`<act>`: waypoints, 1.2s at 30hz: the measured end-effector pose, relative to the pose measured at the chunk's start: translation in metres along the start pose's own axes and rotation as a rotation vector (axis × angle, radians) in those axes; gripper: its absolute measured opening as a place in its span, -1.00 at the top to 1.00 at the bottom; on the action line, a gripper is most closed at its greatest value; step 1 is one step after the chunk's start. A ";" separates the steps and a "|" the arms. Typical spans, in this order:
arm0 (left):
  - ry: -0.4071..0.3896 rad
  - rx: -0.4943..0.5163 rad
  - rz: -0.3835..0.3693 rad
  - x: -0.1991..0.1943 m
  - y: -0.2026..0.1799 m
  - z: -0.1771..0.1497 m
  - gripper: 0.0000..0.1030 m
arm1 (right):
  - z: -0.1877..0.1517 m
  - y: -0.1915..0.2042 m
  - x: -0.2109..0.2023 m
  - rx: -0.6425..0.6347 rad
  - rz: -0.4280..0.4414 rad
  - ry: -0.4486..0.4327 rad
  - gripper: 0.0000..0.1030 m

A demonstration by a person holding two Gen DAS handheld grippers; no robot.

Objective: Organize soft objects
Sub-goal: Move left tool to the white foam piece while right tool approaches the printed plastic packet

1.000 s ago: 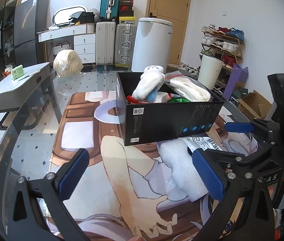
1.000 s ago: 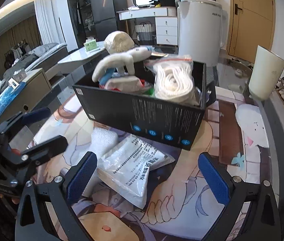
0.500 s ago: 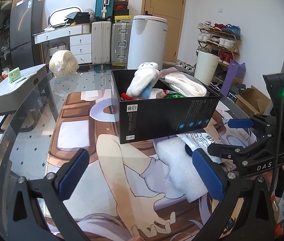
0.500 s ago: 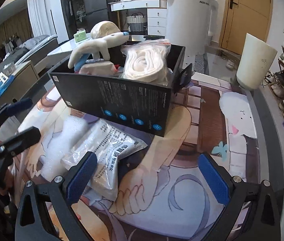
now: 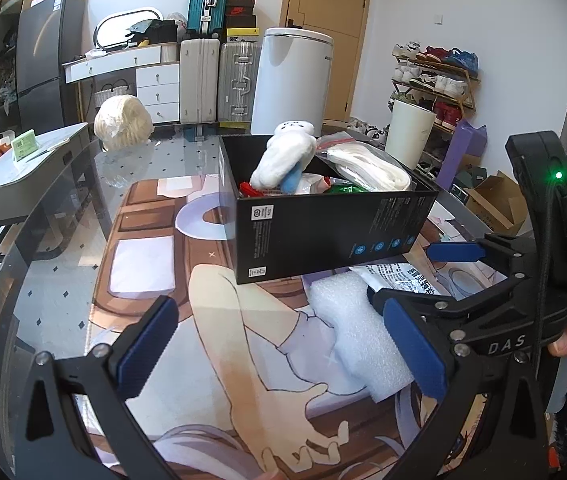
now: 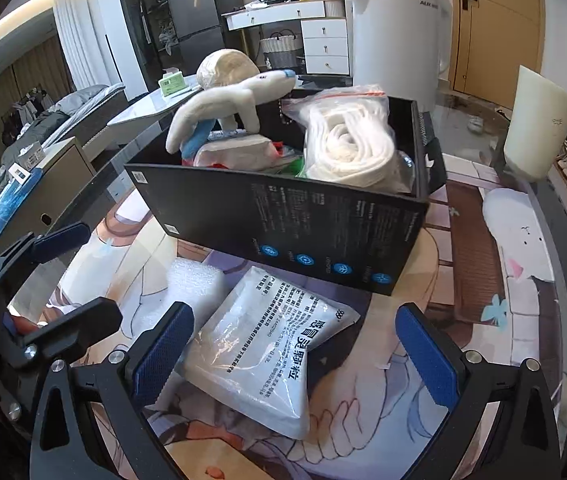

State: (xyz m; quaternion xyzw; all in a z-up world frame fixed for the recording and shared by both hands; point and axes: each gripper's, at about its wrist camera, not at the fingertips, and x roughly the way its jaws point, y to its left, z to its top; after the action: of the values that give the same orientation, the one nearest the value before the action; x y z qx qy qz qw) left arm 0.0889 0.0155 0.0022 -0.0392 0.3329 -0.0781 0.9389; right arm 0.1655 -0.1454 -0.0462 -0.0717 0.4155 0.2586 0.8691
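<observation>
One white printed packet (image 6: pixel 267 344) lay flat on the mat (image 6: pixel 471 264), between and just ahead of the right gripper's (image 6: pixel 295 356) spread, empty fingers. One foam piece (image 5: pixel 357 328) lay touching its left edge, by the right finger of the left gripper (image 5: pixel 279 348), also wide apart, holding nothing. Behind both: one black box (image 6: pixel 295 216), holding one plush toy (image 6: pixel 231 100), one bagged white roll (image 6: pixel 351 140).

We note open mat (image 5: pixel 211 320) along the table's near-left edge. The black box (image 5: pixel 323 232) blocks the centre; foam block (image 5: pixel 359 328) and white packet (image 6: pixel 267 352) crowd its near side.
</observation>
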 end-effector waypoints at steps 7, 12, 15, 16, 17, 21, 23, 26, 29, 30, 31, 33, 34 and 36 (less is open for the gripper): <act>0.004 -0.002 -0.002 0.000 0.000 0.000 -1.00 | -0.003 -0.018 0.003 0.019 -0.070 0.052 -0.99; 0.004 -0.002 -0.002 0.000 0.000 0.000 -1.00 | -0.006 -0.026 0.000 0.027 -0.080 0.051 -0.99; 0.004 -0.002 -0.003 0.000 0.000 0.000 -1.00 | -0.004 -0.019 -0.001 0.013 -0.056 0.040 -0.99; 0.004 -0.001 -0.003 0.000 0.000 0.000 -1.00 | -0.005 -0.016 0.000 0.010 -0.049 0.040 -0.99; 0.003 -0.001 -0.003 0.000 0.000 0.000 -1.00 | -0.005 -0.013 0.002 0.006 -0.043 0.043 -0.99; 0.004 -0.001 -0.003 0.000 0.000 -0.001 -1.00 | -0.004 -0.005 0.008 -0.031 -0.071 0.052 -0.99; 0.004 -0.003 -0.004 0.001 0.000 -0.001 -1.00 | -0.004 -0.006 0.008 -0.040 -0.088 0.057 -0.99; 0.005 -0.002 -0.003 0.000 0.000 -0.001 -1.00 | -0.005 -0.012 0.005 -0.041 -0.104 0.067 -0.99; 0.005 -0.001 -0.003 0.000 0.000 -0.001 -1.00 | -0.006 -0.017 0.001 -0.040 -0.123 0.066 -0.99; 0.005 -0.001 -0.004 0.000 0.000 -0.001 -1.00 | -0.006 -0.016 0.000 -0.042 -0.119 0.062 -0.99; 0.005 0.000 -0.004 0.001 0.000 -0.001 -1.00 | -0.007 -0.015 0.000 -0.046 -0.111 0.064 -0.99; 0.006 0.001 -0.004 0.001 0.000 -0.002 -1.00 | -0.006 -0.010 0.001 -0.061 -0.095 0.066 -0.99; 0.006 0.002 -0.005 0.001 -0.001 -0.002 -1.00 | -0.006 -0.006 0.004 -0.068 -0.095 0.070 -0.99; 0.006 0.001 -0.005 0.001 0.000 -0.002 -1.00 | -0.006 -0.004 0.007 -0.066 -0.093 0.072 -0.99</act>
State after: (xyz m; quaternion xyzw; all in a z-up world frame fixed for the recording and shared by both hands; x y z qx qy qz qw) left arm 0.0886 0.0150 -0.0001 -0.0392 0.3357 -0.0806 0.9377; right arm 0.1675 -0.1478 -0.0559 -0.1287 0.4339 0.2289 0.8618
